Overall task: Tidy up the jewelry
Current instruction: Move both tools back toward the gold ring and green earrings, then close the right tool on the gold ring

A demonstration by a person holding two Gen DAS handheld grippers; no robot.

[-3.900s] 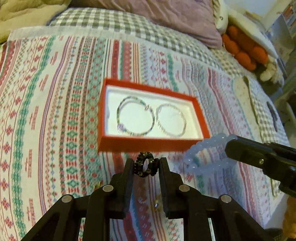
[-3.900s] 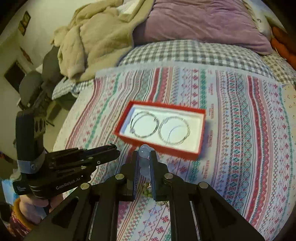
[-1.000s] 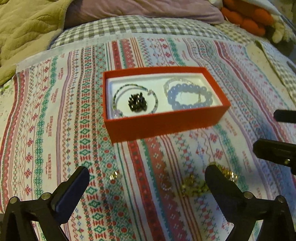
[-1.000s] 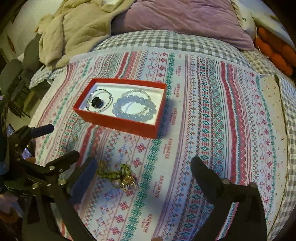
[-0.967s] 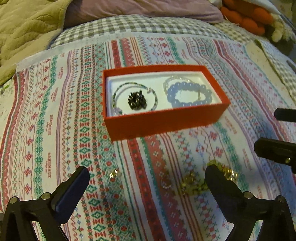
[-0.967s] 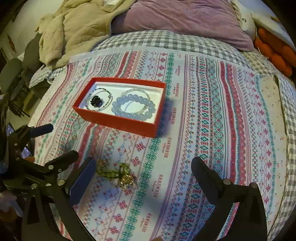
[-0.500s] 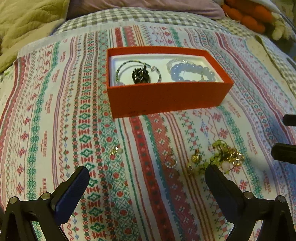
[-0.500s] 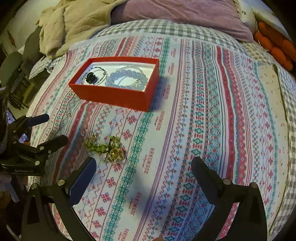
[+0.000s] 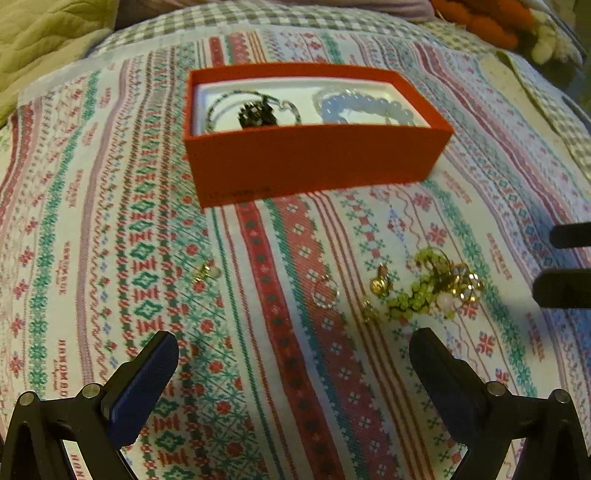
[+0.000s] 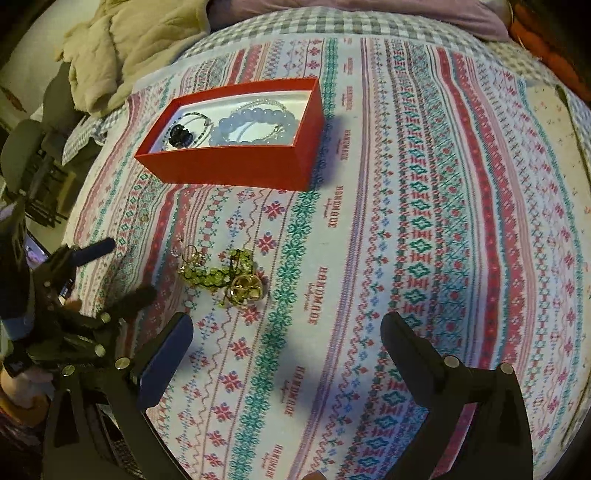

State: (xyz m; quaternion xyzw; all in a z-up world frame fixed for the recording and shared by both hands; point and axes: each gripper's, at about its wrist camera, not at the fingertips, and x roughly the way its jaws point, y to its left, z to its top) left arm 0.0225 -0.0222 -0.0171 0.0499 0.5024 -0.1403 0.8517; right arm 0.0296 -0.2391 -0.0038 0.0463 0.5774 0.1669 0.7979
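Observation:
A red box (image 9: 314, 166) (image 10: 229, 170) sits on the patterned bedspread and holds a black bead piece (image 9: 255, 114) (image 10: 179, 134), a pale blue bead bracelet (image 9: 365, 109) (image 10: 255, 123) and thin silver bangles. Loose jewelry lies on the cloth in front of it: a green bead strand with gold pieces (image 9: 428, 291) (image 10: 225, 275), a thin ring (image 9: 325, 291), a gold charm (image 9: 379, 282) and a small earring (image 9: 207, 272). My left gripper (image 9: 293, 354) (image 10: 110, 269) is open and empty, low over the cloth near the loose pieces. My right gripper (image 10: 286, 347) (image 9: 565, 266) is open and empty.
A beige blanket (image 10: 140, 44) and purple pillow (image 10: 369, 11) lie at the head of the bed. Orange plush items (image 9: 476, 18) sit at the far right. A chair (image 10: 33, 155) stands off the bed's left edge.
Both grippers let go of their pieces into the box, opened wide and drew back. In the last second both dropped lower and closer to the loose jewelry in front of the box.

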